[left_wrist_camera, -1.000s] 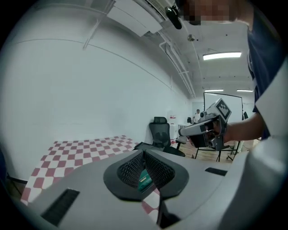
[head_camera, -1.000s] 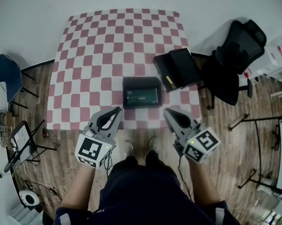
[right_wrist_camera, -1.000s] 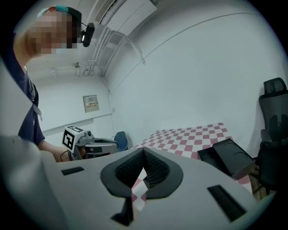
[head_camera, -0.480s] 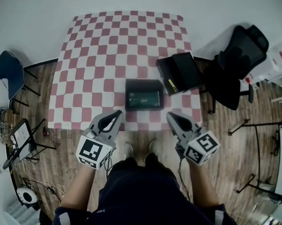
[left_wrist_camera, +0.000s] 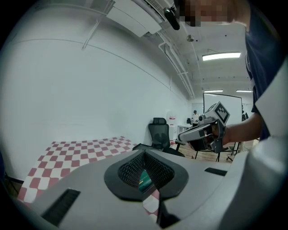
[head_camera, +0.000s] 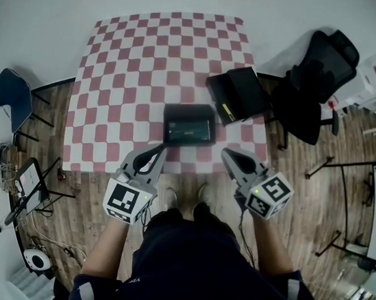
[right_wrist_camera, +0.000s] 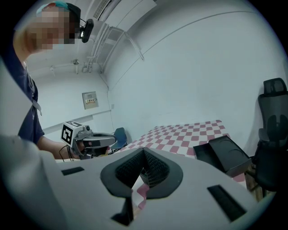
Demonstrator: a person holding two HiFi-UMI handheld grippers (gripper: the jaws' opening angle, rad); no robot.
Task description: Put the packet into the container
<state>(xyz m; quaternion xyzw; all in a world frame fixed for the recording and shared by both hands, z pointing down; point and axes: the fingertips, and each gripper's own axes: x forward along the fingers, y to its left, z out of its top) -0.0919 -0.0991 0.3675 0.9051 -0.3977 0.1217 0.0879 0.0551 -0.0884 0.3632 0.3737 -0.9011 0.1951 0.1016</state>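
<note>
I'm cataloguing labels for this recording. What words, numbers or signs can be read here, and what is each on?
No word or number can be read.
Marker cubes on left gripper and right gripper: black-and-white squares, no letters.
Yellow strip on black box: too small.
Packet in container: print blurred.
Wall sign: too small.

Red and white checked table [head_camera: 129, 74], black container [head_camera: 188, 106] near the front edge, greenish packet [head_camera: 188, 131] inside, left gripper [head_camera: 158, 149] and right gripper [head_camera: 228, 154] just before it
</note>
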